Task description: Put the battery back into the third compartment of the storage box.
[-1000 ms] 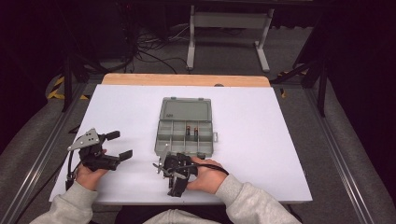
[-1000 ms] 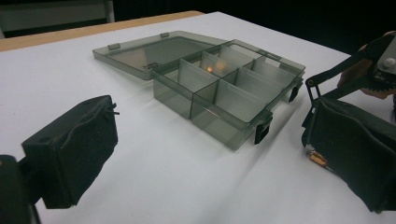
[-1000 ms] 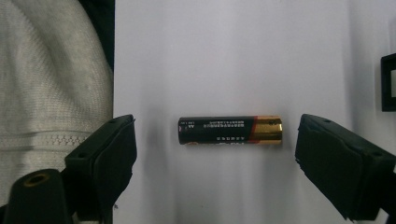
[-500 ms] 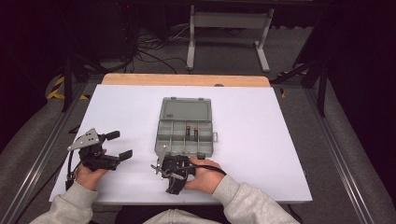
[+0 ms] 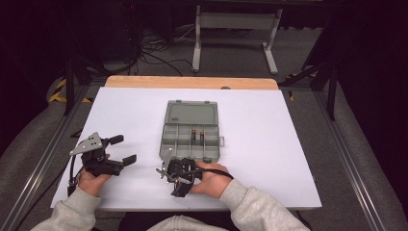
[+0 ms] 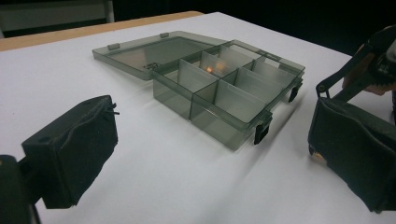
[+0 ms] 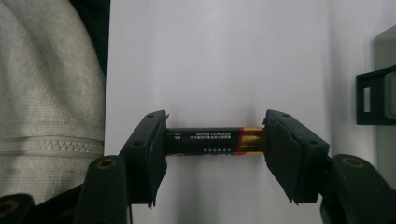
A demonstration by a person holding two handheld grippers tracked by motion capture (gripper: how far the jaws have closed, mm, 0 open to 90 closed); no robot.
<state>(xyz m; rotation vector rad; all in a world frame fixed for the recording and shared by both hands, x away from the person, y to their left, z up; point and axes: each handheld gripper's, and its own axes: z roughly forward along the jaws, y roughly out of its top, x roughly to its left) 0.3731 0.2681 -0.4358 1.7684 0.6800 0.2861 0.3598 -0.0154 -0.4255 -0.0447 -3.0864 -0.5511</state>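
Where box (image 5: 190, 132) lies open, latches (image 6: 262, 133) near claw (image 7: 215, 140)

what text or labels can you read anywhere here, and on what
Battery between the right gripper's fingers: white print runs along its black part, too small to read.
Organizer box: a small mark on its open lid, too blurred to read.
Nothing else bears text.

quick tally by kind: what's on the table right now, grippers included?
Batteries: 3, one end to end between the right gripper's pads, two in the organizer box
Organizer box, lid open: 1
Grippers: 2, right as pointed, left gripper open
Total: 6
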